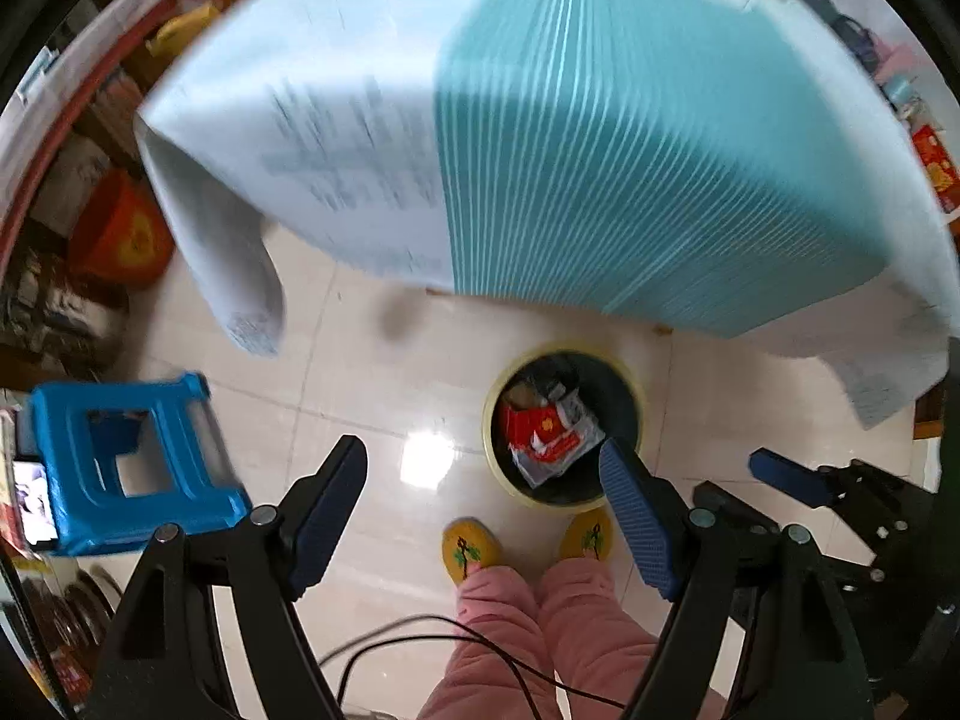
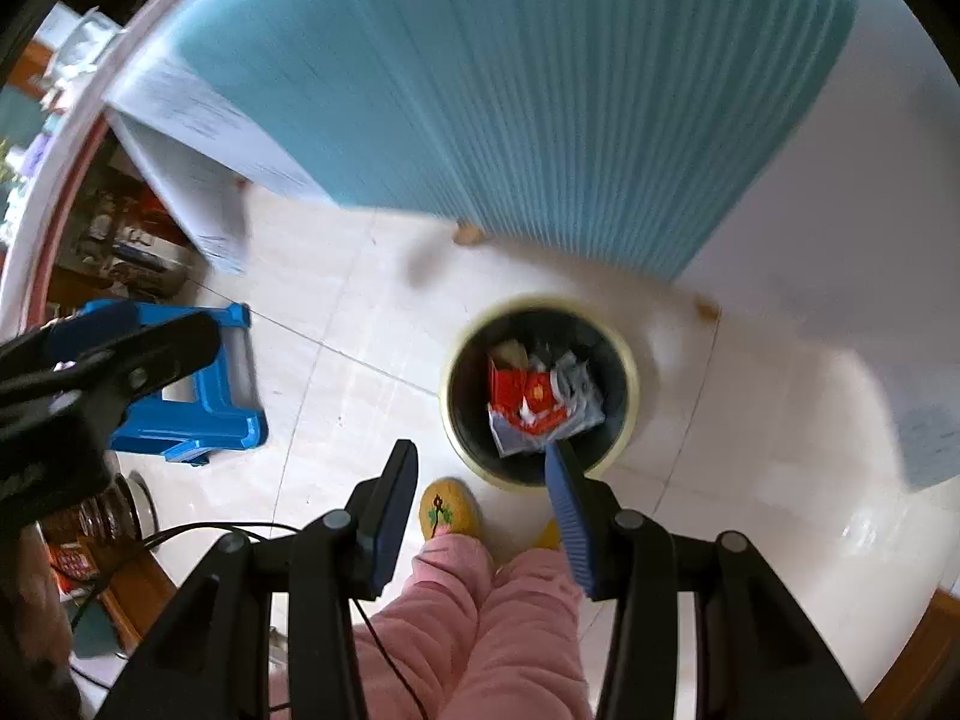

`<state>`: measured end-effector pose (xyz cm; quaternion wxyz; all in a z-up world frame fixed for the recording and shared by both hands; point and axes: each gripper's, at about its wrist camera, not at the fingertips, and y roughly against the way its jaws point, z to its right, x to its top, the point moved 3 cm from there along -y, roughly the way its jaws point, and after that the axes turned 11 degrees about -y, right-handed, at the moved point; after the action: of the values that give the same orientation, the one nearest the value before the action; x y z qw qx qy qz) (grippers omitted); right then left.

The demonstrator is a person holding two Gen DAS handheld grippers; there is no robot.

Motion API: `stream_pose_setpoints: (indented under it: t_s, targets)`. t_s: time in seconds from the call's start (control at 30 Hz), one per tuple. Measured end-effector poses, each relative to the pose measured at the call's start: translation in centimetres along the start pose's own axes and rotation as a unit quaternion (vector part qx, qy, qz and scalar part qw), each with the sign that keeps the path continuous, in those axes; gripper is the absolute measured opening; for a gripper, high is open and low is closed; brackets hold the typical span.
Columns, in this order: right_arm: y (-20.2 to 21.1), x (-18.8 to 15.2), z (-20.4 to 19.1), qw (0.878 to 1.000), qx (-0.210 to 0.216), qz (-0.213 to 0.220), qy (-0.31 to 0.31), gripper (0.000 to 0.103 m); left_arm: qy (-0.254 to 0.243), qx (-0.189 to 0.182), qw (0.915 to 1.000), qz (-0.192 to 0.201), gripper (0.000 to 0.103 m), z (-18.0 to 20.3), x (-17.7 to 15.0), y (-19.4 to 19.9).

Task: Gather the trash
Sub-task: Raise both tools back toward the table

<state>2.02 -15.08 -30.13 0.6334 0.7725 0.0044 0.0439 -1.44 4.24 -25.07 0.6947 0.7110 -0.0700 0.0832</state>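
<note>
Both grippers point almost straight down at the tiled floor [image 1: 372, 420], jaws apart, nothing between the pads. The left gripper [image 1: 480, 516] stands wide open; the right gripper [image 2: 480, 516] is open more narrowly.

Trash: crumpled red-and-white wrappers [image 1: 549, 435] lie inside the bin [image 1: 501, 384], a round yellow-rimmed bucket with a dark interior. It stands on the floor just off the table's near edge, in front of the person's yellow slippers [image 1: 468, 546] and pink trouser legs [image 2: 510, 624].

Left view only: the right gripper's blue-padded finger at the right margin, and red packets [image 1: 936, 168] beyond the table's far right corner. Right view only: the left gripper's black body [image 2: 90, 372] across the blue stool [image 2: 234, 396], and a jar [image 2: 114, 510] at the lower left.

Table [image 1: 336, 90]: a pale printed covering overhangs its edges, and a teal ribbed sheet [image 2: 510, 90] lies on top. Both are motion-blurred; the print is illegible. The floor is glossy with window glare. The stool is moulded plastic with cut-outs. A thin black cable [image 1: 480, 642] crosses the trouser legs.
</note>
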Motion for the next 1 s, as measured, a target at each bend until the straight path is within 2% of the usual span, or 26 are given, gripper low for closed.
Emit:
stream_pose_setpoints:
  t_s: [0.23, 0.33, 0.47, 0.57, 0.7, 0.77, 0.93, 1.0]
  targets:
    - [9.7, 1.8, -2.1, 0.997, -0.014, 0.069, 0.01, 0.045, -0.029, 0.001, 0.9977, 0.061, 0.078, -1.3, 3.1, 8.8]
    - [13.4, 2.9, -2.4, 0.994, -0.022, 0.103, -0.002, 0.045, -0.05, 0.005, 0.9938, 0.099, 0.078, -1.8, 4.8, 12.8]
    - [18.6, 4.4, -3.0, 0.985, -0.04, 0.167, -0.004, 0.045, -0.086, 0.034, 0.9832, 0.157, 0.078, -1.8, 7.5, 17.9]
    - [21.6, 5.5, -2.8, 0.979, -0.037, 0.2, -0.023, 0.045, -0.105, 0.039, 0.9754, 0.19, 0.078, -1.2, 9.6, 20.3]
    - [24.9, 7.7, -2.0, 0.97, -0.035, 0.235, -0.056, 0.045, -0.127, 0.029, 0.9657, 0.225, 0.078, 0.0, 12.8, 23.3]
    - [25.9, 8.8, -1.3, 0.966, -0.034, 0.247, -0.067, 0.045, -0.134, 0.025, 0.9631, 0.232, 0.079, 0.8, 14.3, 24.1]
    - [29.6, 13.6, 1.5, 0.959, -0.029, 0.272, -0.077, 0.045, -0.144, 0.036, 0.9552, 0.256, 0.08, 2.7, 19.2, 26.2]
    - [30.6, 15.7, 2.6, 0.957, -0.031, 0.281, -0.068, 0.045, -0.14, 0.039, 0.954, 0.262, 0.085, 3.6, 21.6, 26.6]
